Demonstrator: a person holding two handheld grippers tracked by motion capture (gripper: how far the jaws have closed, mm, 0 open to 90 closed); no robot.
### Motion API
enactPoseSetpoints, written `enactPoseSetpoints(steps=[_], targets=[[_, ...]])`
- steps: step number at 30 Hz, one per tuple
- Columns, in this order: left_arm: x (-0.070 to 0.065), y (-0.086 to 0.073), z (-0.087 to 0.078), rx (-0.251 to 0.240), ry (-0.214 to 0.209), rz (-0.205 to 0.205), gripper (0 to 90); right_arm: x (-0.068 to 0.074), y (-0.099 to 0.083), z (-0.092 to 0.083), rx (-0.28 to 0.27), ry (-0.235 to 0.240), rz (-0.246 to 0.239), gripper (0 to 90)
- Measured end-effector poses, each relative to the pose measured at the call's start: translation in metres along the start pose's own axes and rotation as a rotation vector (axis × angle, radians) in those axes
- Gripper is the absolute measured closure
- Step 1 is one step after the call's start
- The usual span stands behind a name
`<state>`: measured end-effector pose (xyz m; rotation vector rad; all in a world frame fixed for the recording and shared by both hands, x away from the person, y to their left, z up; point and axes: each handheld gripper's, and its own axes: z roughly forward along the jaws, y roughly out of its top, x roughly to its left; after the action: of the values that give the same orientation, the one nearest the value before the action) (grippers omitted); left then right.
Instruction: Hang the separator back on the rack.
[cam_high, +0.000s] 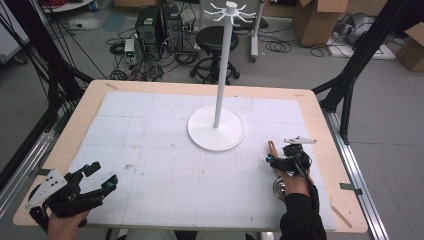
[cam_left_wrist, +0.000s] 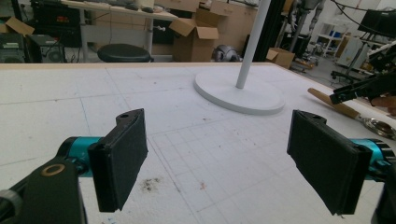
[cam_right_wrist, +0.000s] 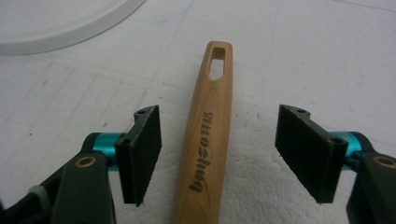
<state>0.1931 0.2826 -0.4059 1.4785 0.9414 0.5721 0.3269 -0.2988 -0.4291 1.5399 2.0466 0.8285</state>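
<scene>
A utensil with a wooden handle (cam_high: 271, 149) lies flat on the white mat at the right, and its metal end (cam_high: 278, 188) shows beside the person's right hand. In the right gripper view the handle (cam_right_wrist: 210, 130) has dark lettering and a slot at its far tip. My right gripper (cam_right_wrist: 219, 154) straddles it with a gap on each side, pads not touching, so it is open. From above, the right gripper (cam_high: 272, 159) sits low over the handle. My left gripper (cam_high: 104, 174) rests at the table's near left corner, open and empty, as the left gripper view (cam_left_wrist: 229, 158) confirms.
A white hook stand with a round base (cam_high: 216, 134) and tall pole (cam_high: 223, 65) stands at the table's centre back. The white gridded mat (cam_high: 165, 165) covers most of the wooden table (cam_high: 85, 102). Beyond the table are a stool (cam_high: 216, 40), computers, cables and cardboard boxes.
</scene>
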Motion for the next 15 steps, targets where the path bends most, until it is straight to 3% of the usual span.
enactPoseSetpoints(steps=[4,9,15], targets=[[-0.0002,0.0001,-0.0005,-0.001,0.001,0.0,20.4,0.0005,-0.0012,0.0043,0.033,0.004,0.01,40.2],[0.0,0.0001,-0.0005,-0.001,0.002,-0.001,20.5,0.0021,-0.0002,0.0058,0.016,0.004,0.003,48.5],[0.0003,0.0001,-0.0008,0.002,0.004,0.0,20.5,0.0027,-0.001,0.0087,0.04,0.014,0.002,55.5]])
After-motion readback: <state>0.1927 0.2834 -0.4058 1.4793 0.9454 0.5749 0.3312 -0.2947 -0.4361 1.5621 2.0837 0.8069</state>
